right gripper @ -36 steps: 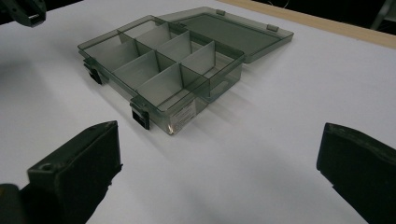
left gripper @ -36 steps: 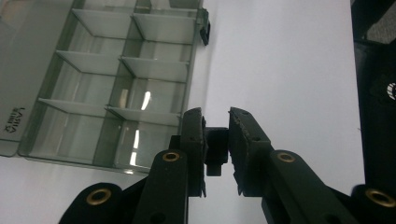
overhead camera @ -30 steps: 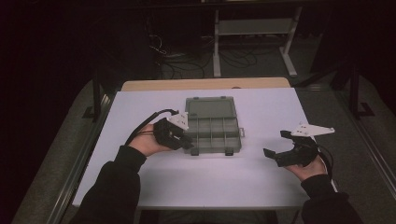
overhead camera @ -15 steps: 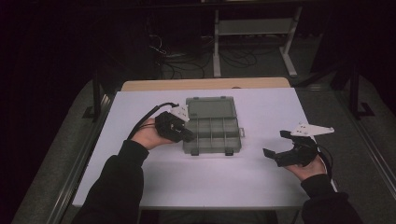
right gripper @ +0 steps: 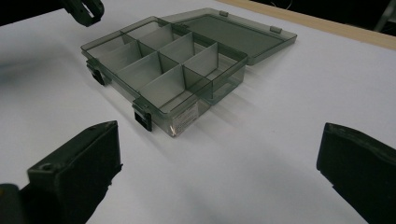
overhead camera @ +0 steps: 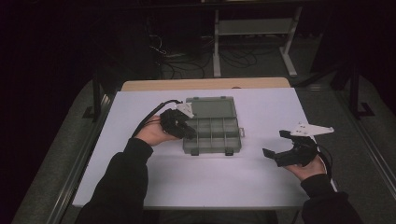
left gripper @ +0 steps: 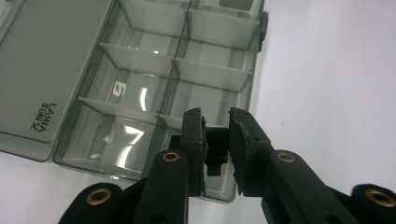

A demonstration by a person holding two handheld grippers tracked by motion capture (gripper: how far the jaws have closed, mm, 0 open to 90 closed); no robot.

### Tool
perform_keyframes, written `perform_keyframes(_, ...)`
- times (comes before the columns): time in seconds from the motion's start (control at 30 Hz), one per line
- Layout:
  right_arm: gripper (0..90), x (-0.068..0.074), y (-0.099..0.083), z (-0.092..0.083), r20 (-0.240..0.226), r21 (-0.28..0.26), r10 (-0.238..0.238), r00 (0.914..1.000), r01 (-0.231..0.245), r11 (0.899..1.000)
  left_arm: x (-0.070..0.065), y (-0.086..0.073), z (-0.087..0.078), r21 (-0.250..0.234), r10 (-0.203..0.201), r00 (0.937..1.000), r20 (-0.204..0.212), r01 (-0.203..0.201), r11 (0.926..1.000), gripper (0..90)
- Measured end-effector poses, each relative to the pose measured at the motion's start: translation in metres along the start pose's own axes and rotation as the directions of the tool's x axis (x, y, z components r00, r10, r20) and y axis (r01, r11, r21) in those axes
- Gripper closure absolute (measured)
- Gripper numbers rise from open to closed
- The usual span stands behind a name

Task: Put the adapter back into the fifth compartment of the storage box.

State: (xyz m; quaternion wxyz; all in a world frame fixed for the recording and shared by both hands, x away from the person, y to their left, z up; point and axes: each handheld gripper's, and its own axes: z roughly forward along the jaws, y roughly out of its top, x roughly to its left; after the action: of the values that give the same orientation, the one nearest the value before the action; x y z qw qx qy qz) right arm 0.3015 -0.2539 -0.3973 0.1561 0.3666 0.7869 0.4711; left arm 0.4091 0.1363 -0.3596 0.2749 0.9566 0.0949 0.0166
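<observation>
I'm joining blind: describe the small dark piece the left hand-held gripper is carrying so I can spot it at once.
Start at the white table and find the clear compartment box at its middle, lid open flat behind it. Over the box's left end, the left hand-held gripper pinches a small black block. It is the one dark, opaque thing among clear dividers.

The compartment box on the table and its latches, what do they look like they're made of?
The compartment box looks like smoky, translucent moulded plastic with a glossy finish: the dividers and table show through its walls, and light glints off its floor. Its latches look like darker, opaque plastic, probably matte.
</observation>
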Motion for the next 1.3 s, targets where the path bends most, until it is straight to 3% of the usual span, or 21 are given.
perform_keyframes(0.27, 0.0, 0.000, 0.000, 0.000, -0.001, 0.001, 0.001, 1.0000, -0.001, 1.000, 0.006, -0.003, 0.007, 0.014, -0.016, 0.9998, -0.008, 0.016, 0.9998, 76.3)
perform_keyframes(0.37, 0.0, 0.000, 0.000, 0.000, 0.000, 0.002, 0.000, 1.0000, 0.000, 1.000, 0.007, -0.007, 0.008, -0.007, -0.017, 0.9993, -0.032, 0.017, 0.9998, 76.4)
perform_keyframes(0.53, 0.0, -0.001, 0.000, 0.001, -0.001, 0.003, 0.000, 1.0000, 0.000, 1.000, 0.009, -0.008, 0.013, -0.003, -0.015, 0.9991, -0.040, 0.015, 0.9999, 76.4)
perform_keyframes(0.97, 0.0, 0.000, 0.000, 0.001, -0.002, 0.007, -0.006, 1.0000, 0.006, 1.000, 0.011, -0.008, 0.028, 0.025, -0.022, 0.9996, -0.018, 0.022, 0.9995, 76.1)
perform_keyframes(1.3, 0.0, 0.000, 0.000, 0.002, 0.000, 0.009, -0.005, 1.0000, 0.005, 1.000, 0.012, -0.014, 0.020, -0.004, -0.049, 0.9986, -0.018, 0.049, 0.9988, 64.6)
